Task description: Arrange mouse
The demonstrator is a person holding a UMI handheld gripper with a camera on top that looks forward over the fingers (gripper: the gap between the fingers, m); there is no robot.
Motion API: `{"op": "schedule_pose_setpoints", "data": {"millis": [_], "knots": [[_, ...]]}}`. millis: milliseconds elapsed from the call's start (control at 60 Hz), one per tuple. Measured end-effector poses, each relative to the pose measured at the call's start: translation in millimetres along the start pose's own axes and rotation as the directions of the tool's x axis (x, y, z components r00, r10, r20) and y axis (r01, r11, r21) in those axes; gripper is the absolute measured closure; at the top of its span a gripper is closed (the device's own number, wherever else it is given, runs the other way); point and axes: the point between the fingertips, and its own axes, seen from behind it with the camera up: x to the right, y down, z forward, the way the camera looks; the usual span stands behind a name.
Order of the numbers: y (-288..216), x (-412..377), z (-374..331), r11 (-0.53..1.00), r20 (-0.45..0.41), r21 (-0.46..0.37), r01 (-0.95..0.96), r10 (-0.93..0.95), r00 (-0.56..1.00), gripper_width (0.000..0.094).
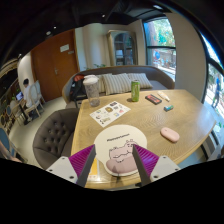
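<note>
The tongs (113, 163) are spread apart, and they hold nothing. Each finger has a purple pad (82, 160) on its inside. Between the fingers lies a round white mouse pad (120, 143) with a cat drawing on it. It rests flat on the wooden table (190, 118).

The pink mouse (170, 134) sits on the table off to the right of the round pad, ahead of the right finger. It is near the pad but not touching it. So the mouse is not picked up yet, and the job looks like it is just starting.

To do this step well, I think the tongs should turn to the right and come over the mouse. The fingers should go down on both long sides of it, low near the table. The mouse looks smooth and round, so a gentle squeeze in the middle is best, or it may slip out.

Farther back on the table stand a green can (135, 91), a tall cup (92, 89), a printed paper sheet (108, 113) and some small flat things I cannot name. They are well away from the mouse.
</note>
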Motion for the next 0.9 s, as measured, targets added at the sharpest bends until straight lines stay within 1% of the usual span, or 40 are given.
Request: {"op": "schedule_pose_setpoints", "data": {"millis": [50, 117, 167, 217, 367, 483, 583, 683, 733, 900], "knots": [[6, 8, 2, 1.0, 0.006, -0.003, 0.017, -0.017, 1.0, 0.0171], [12, 20, 9, 1.0, 0.035, -0.015, 0.019, -0.019, 0.999, 0.0172], [27, 42, 10, 0.999, 0.049, -0.03, 0.03, -0.028, 0.998, 0.0172], [28, 61, 13, 0.999, 0.053, -0.013, 0.044, -0.043, 0.998, 0.0171], [46, 153, 22, 0.998, 0.0, -0.032, 0.053, -0.053, 0.999, 0.0172], [64, 223, 44, 0.992, -0.033, -0.057, 0.111, -0.113, 0.993, 0.0173], [65, 267, 72, 0.989, -0.06, -0.051, 0.136, -0.139, 0.989, 0.0175], [62, 285, 96, 0.993, -0.037, -0.041, 0.109, -0.111, 0.993, 0.0176], [55, 286, 105, 0.995, -0.012, -0.011, 0.098, -0.098, 0.995, 0.0178], [35, 284, 131, 0.994, 0.007, 0.026, 0.105, -0.106, 0.994, 0.0186]]}}
